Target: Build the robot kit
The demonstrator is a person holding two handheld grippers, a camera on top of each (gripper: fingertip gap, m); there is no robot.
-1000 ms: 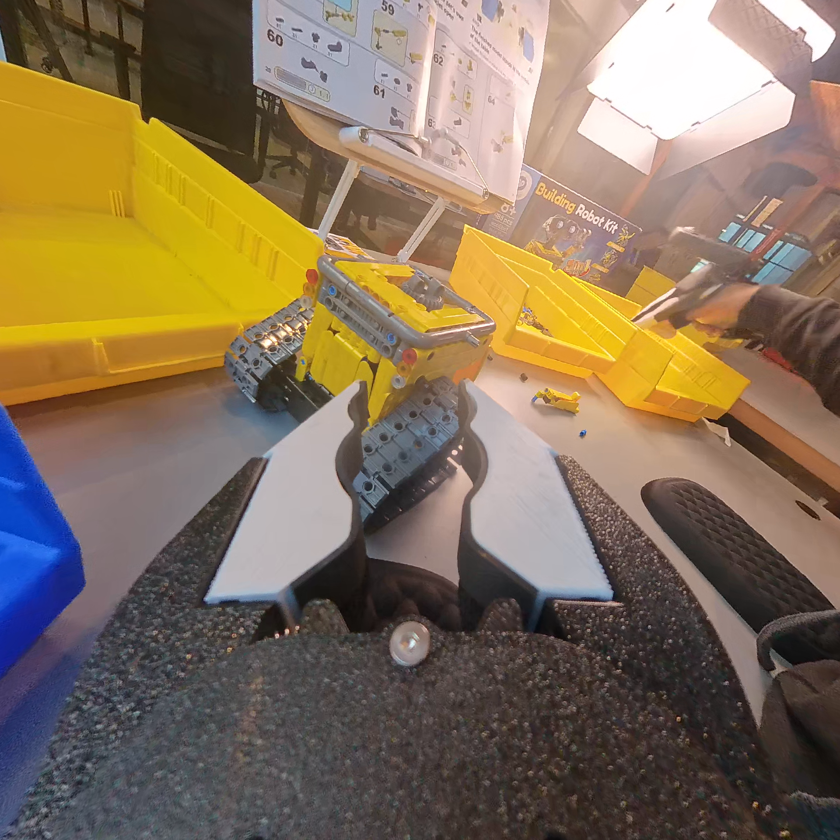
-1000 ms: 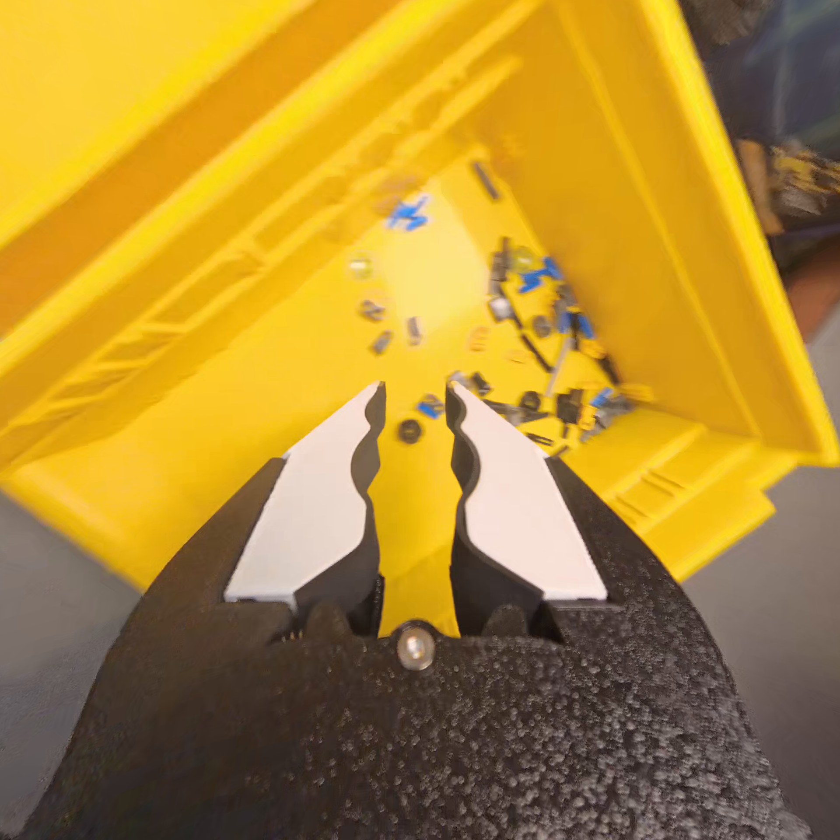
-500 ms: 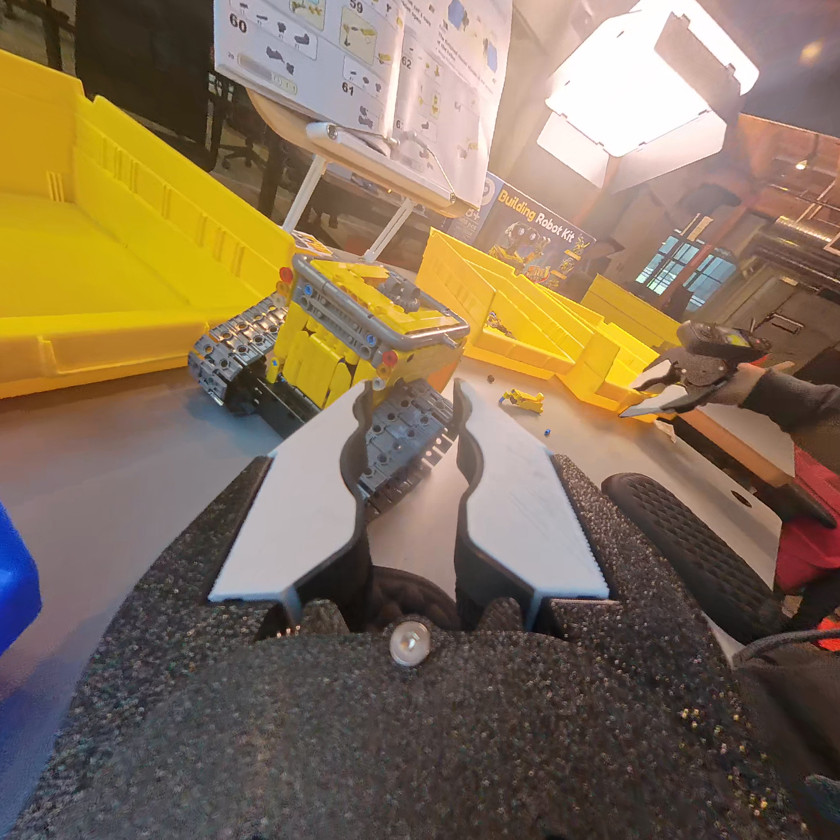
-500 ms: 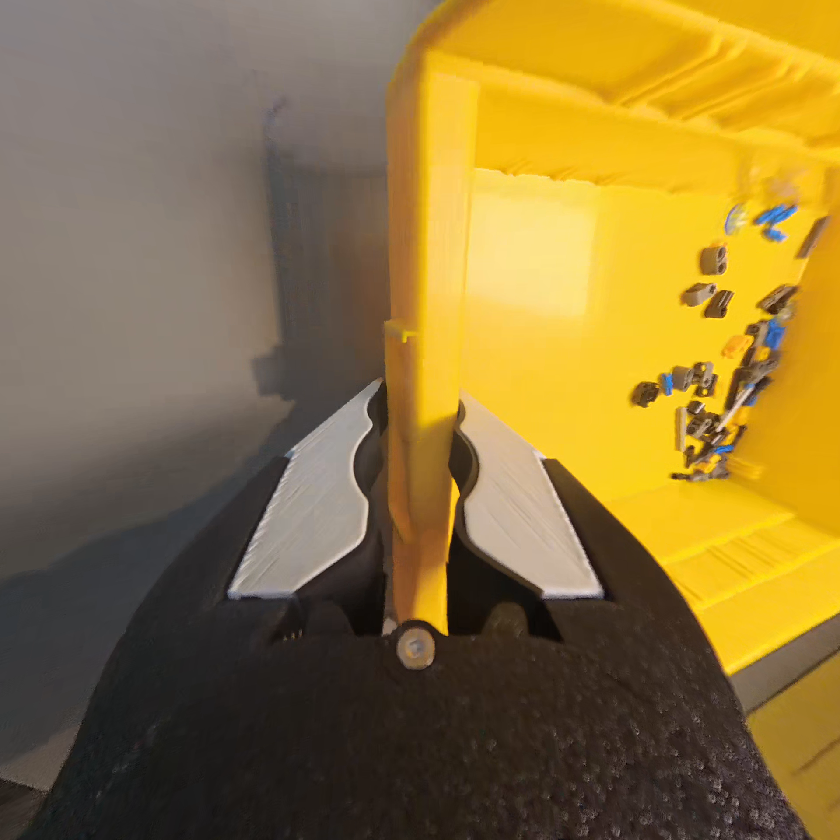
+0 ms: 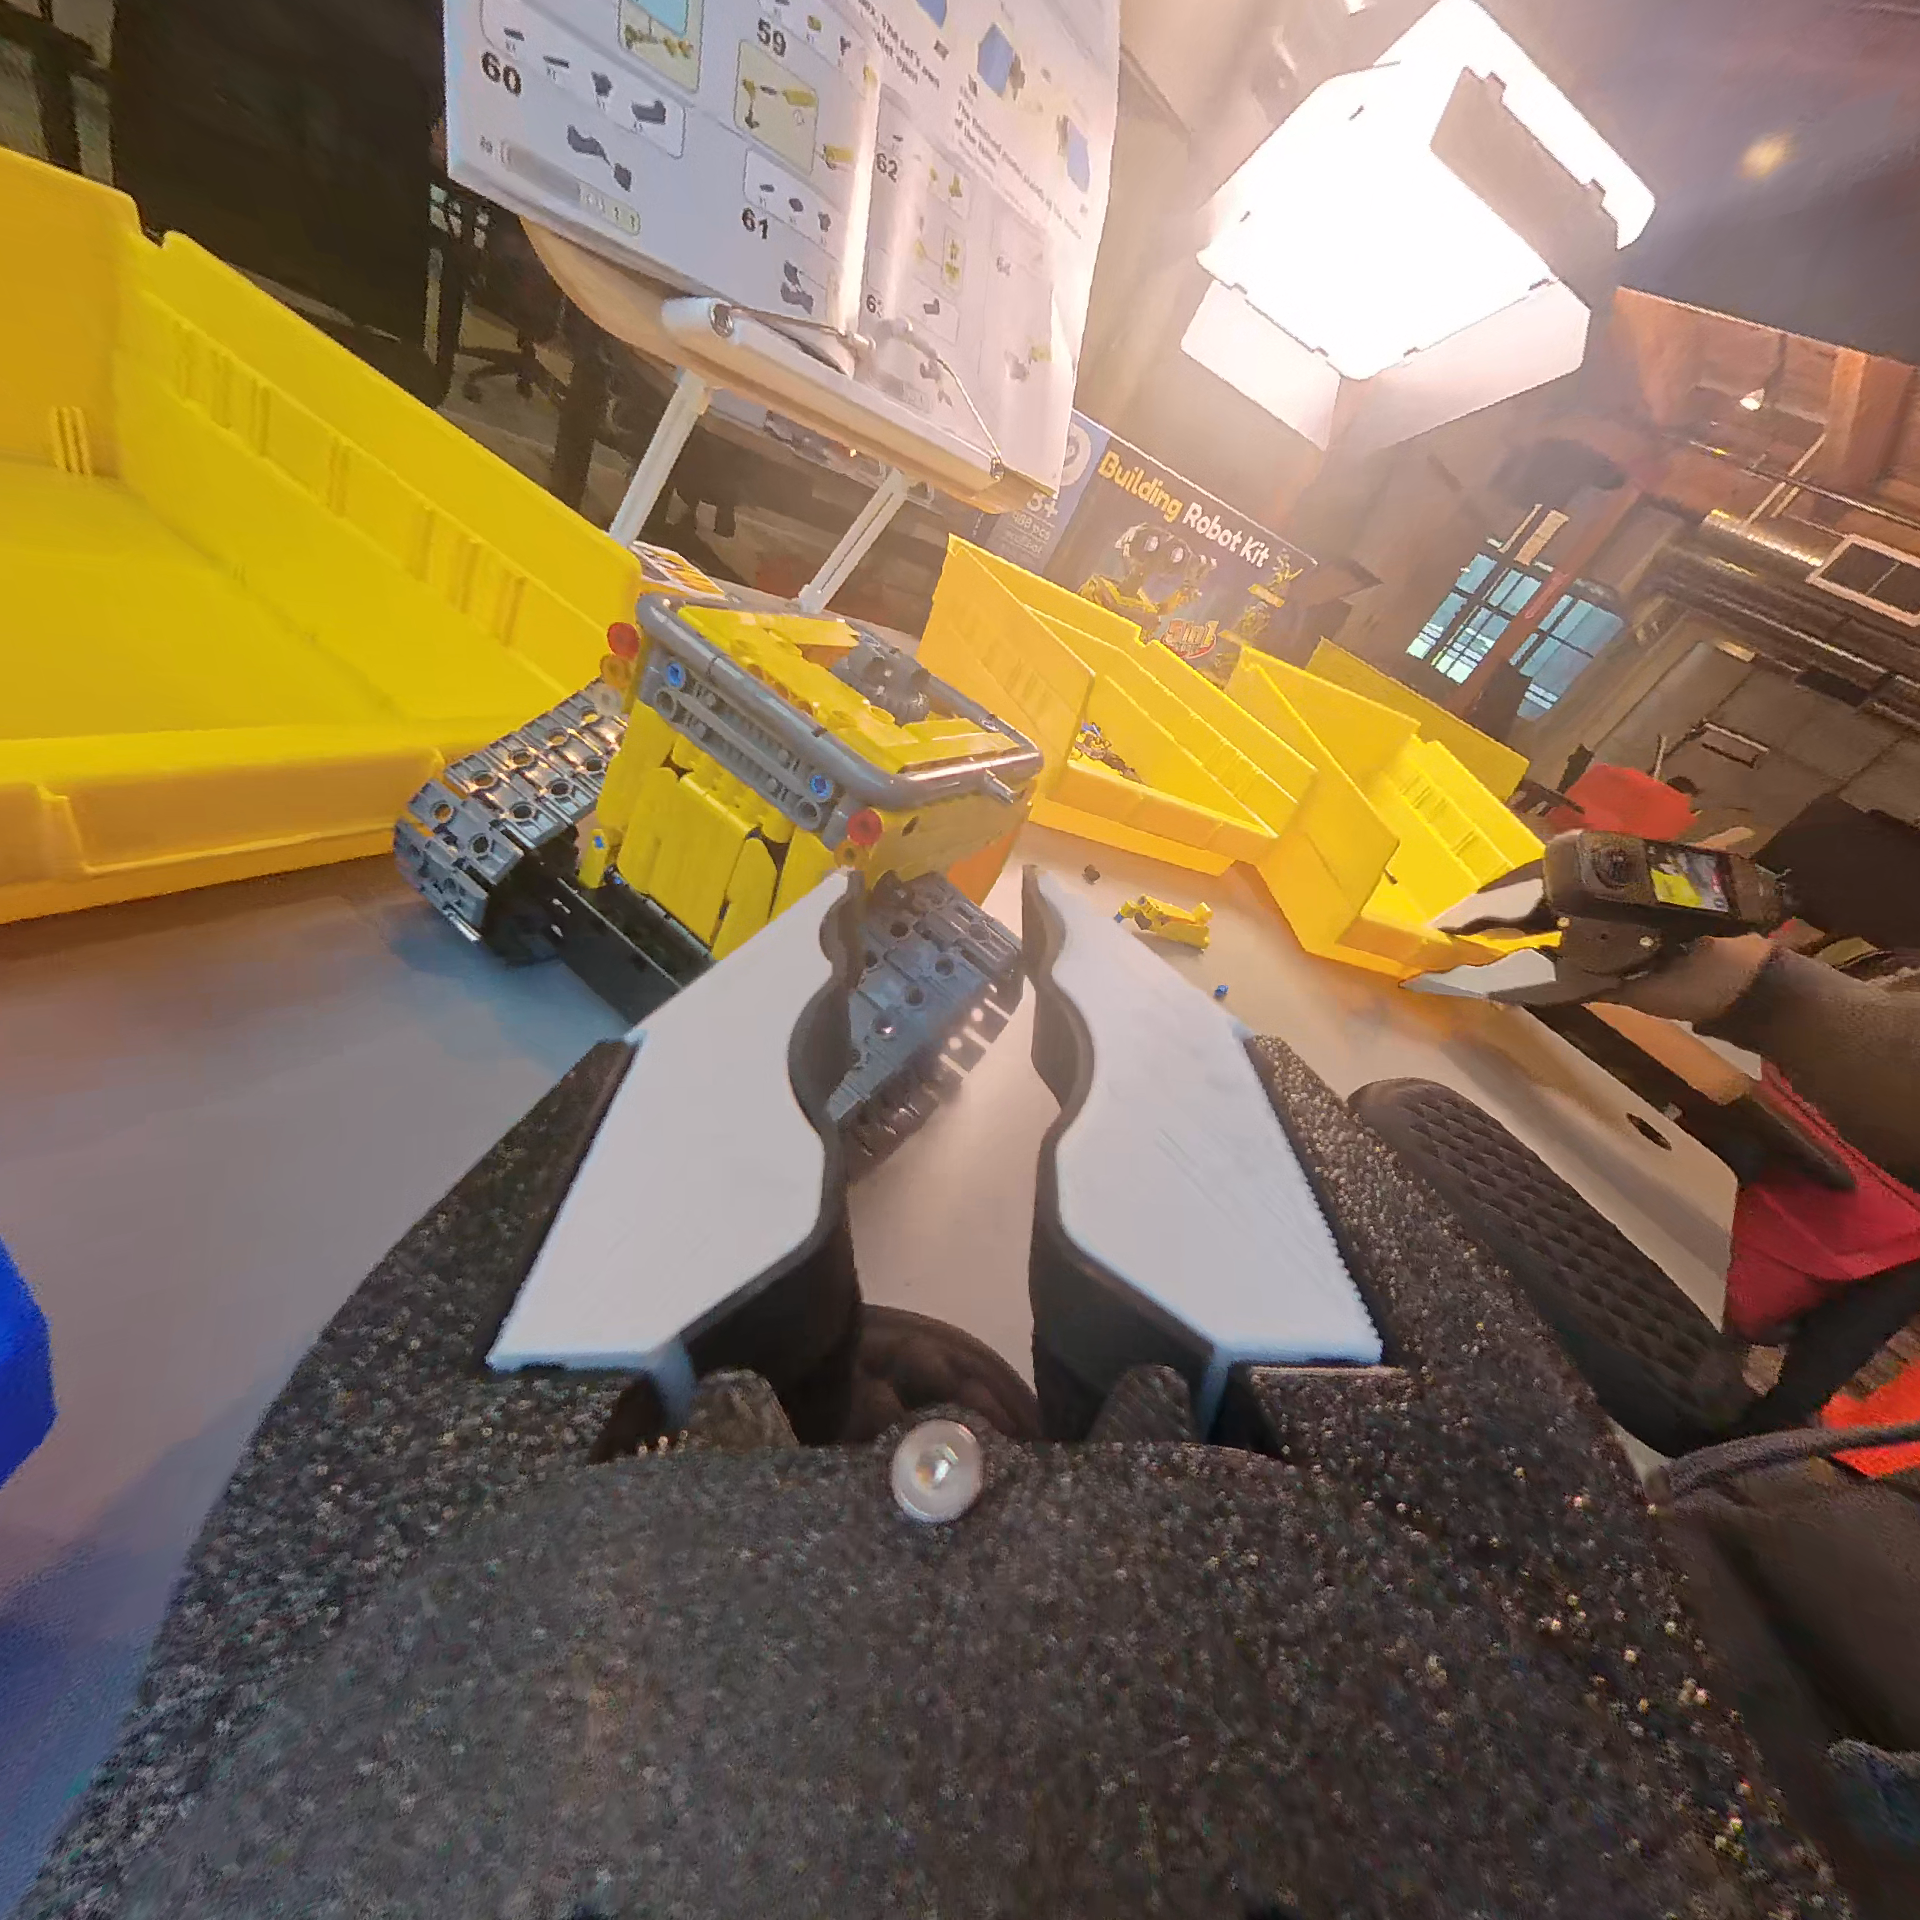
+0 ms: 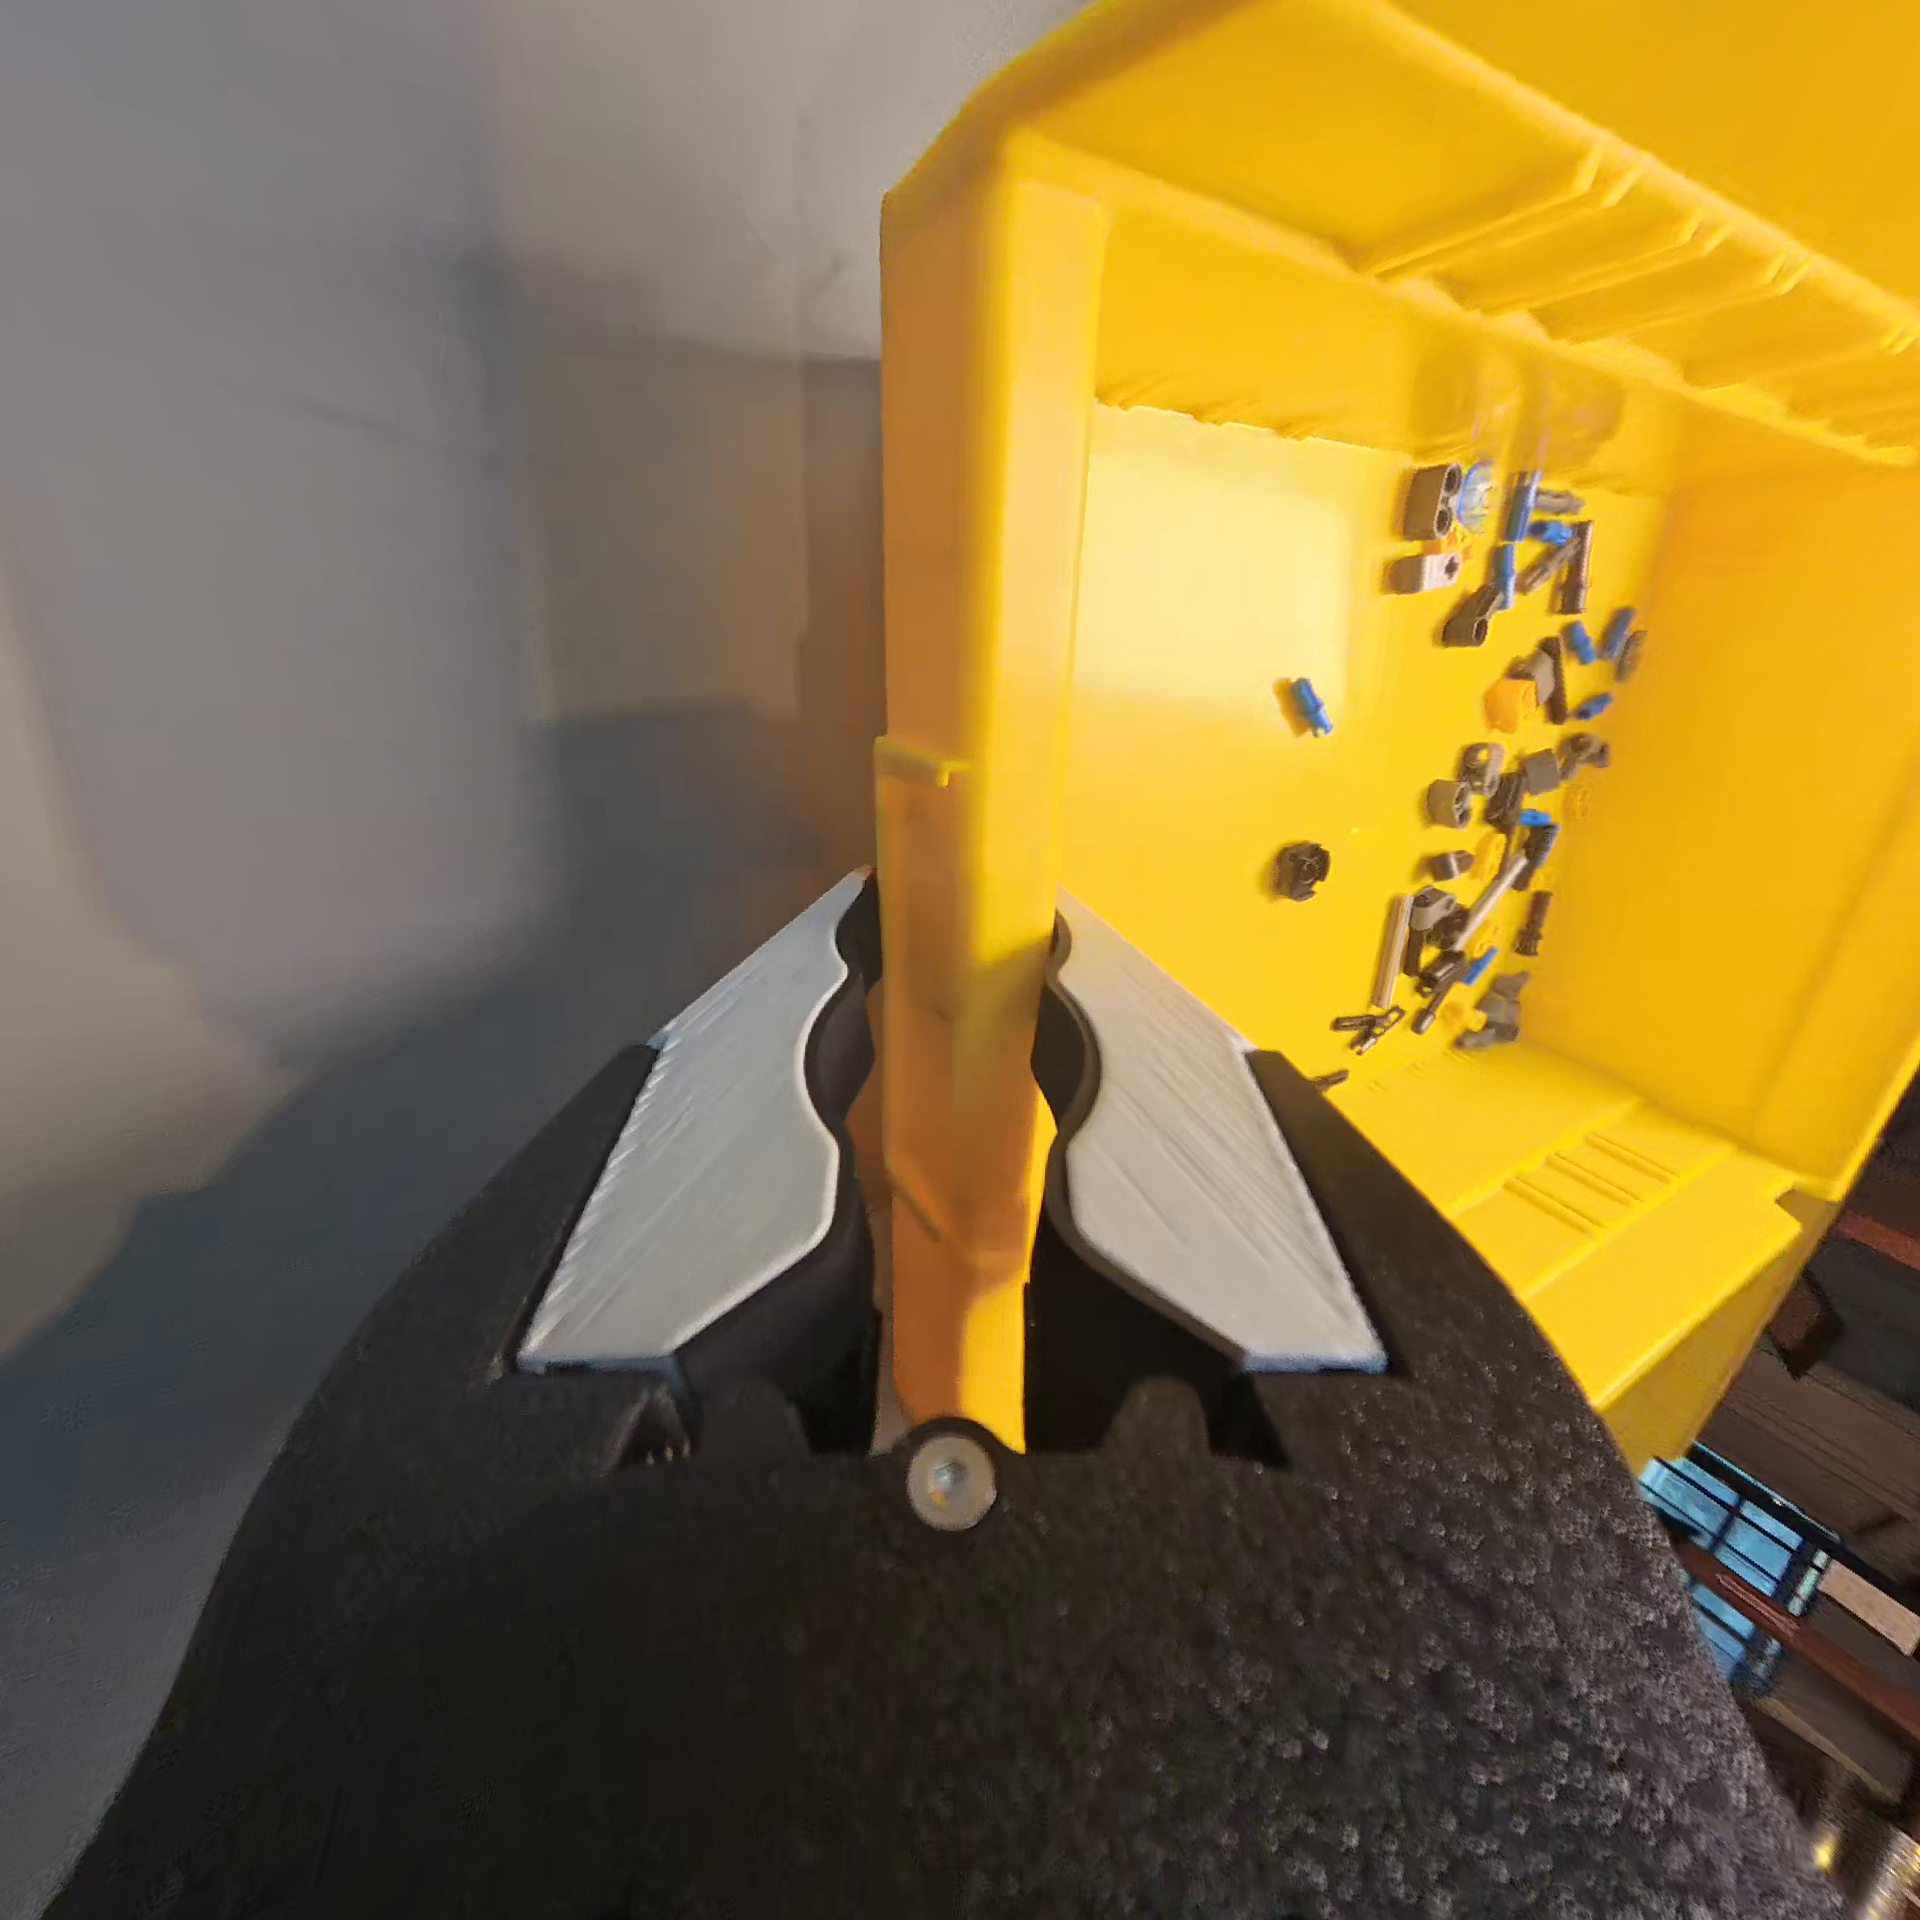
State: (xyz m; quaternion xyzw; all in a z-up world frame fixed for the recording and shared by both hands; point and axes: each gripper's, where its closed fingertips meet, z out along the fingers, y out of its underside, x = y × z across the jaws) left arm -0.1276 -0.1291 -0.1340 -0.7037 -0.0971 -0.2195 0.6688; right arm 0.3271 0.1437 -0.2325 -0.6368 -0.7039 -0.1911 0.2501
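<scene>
A yellow brick-built robot (image 5: 790,769) with grey tracks stands on the grey table. My left gripper (image 5: 935,894) is shut on its near grey track (image 5: 925,987), which fills the gap between the white fingers. My right gripper (image 6: 961,904) is shut on the upright side wall (image 6: 977,623) of a yellow bin; both fingers touch the wall. Several small grey, black and blue parts (image 6: 1496,831) lie on that bin's floor. The right gripper also shows in the left wrist view (image 5: 1475,951), at the near corner of the right-hand yellow bin (image 5: 1340,862).
A large yellow bin (image 5: 208,623) lies left of the robot and a row of yellow bins (image 5: 1143,727) to its right. An instruction booklet on a stand (image 5: 779,156) and a kit box (image 5: 1174,561) stand behind. A small yellow piece (image 5: 1169,920) lies on the table. A blue bin's edge (image 5: 21,1351) is at near left. Some 55 cm of space lies between my two pairs of fingers. My right tips are about 55 cm from the yellow brick-built robot (image 5: 790,769), my left tips only 5 cm.
My right gripper moved from over the bin's inside down to its side wall and closed on it. My left gripper kept its hold while the view swung slightly.
</scene>
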